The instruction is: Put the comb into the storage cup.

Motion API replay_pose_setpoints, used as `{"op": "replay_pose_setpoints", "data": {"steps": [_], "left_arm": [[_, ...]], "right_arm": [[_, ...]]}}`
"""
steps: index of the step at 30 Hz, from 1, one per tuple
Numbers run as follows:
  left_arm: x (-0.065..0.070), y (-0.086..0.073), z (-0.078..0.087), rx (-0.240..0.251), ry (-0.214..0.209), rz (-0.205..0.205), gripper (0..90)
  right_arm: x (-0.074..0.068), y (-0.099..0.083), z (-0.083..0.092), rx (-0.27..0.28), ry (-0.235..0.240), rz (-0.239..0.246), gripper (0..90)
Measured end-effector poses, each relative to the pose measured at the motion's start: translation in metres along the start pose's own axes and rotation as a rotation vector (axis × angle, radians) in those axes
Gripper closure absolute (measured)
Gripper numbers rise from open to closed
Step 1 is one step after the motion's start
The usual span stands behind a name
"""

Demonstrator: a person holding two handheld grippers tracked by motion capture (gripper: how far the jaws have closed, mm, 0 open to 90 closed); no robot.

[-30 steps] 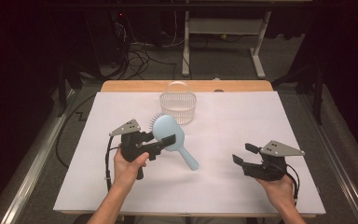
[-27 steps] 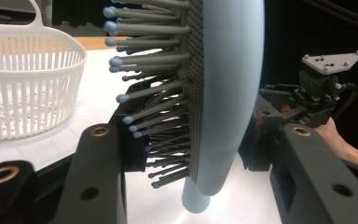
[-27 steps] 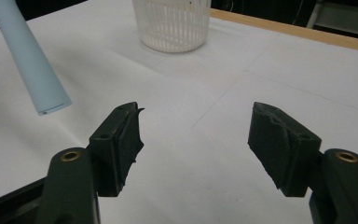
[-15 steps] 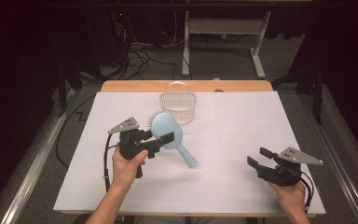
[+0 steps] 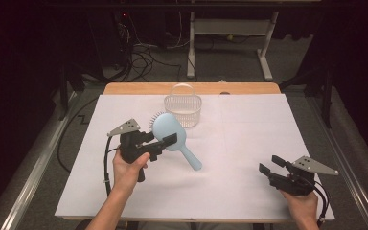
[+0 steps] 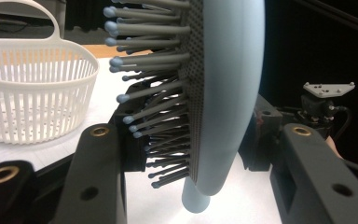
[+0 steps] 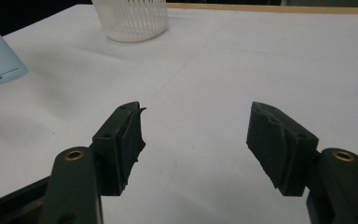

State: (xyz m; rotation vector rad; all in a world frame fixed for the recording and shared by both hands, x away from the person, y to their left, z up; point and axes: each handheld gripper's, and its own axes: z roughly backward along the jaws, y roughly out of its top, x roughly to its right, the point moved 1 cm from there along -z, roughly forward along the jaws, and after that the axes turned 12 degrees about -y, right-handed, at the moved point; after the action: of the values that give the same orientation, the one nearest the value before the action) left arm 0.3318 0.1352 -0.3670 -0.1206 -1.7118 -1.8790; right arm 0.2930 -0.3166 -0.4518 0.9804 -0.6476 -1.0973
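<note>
The left gripper (image 5: 165, 142) is clamped on the head of a light blue hairbrush (image 5: 170, 132), one jaw against the bristles and the other against the smooth back, as the left gripper view shows close up. The brush is lifted off the white sheet (image 5: 230, 182) that covers the table, left of its middle, with the handle slanting down toward the near edge and the bristles facing the far left corner.

So the pick-up looks done. What is left, I judge, is carrying the brush over and setting it in the white slotted basket (image 5: 183, 109), which stands empty near the middle of the far edge, just beyond the brush head.

The right gripper (image 5: 271, 165) hovers low near the near right corner, its jaws spread wide with nothing between them, well apart from brush and basket.

The basket's arched handle (image 5: 182, 89) stands upright over the opening and could catch the long brush on its way in. Otherwise the sheet between brush and basket is bare.
</note>
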Motion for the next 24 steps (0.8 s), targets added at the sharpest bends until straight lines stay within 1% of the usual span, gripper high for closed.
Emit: {"op": "replay_pose_setpoints", "data": {"steps": [3,7,12,19,24], "left_arm": [[-0.001,0.001,0.001,0.004,0.002,0.001,52.7],[-0.002,0.004,0.002,0.01,0.006,0.003,52.7],[-0.003,0.008,0.002,0.017,0.009,0.007,52.7],[-0.006,0.014,0.002,0.029,0.019,0.013,52.7],[-0.008,0.02,0.002,0.035,0.03,0.01,52.7]], "right_arm": [[0.001,0.0,-0.001,0.002,0.0,-0.015,35.7],[0.0,0.0,-0.002,0.005,-0.005,-0.006,35.1],[0.001,-0.001,-0.002,0.008,-0.006,-0.007,34.5],[-0.001,-0.001,-0.003,0.002,-0.009,0.001,34.2],[0.0,-0.001,-0.003,0.007,-0.01,-0.004,33.9]]}}
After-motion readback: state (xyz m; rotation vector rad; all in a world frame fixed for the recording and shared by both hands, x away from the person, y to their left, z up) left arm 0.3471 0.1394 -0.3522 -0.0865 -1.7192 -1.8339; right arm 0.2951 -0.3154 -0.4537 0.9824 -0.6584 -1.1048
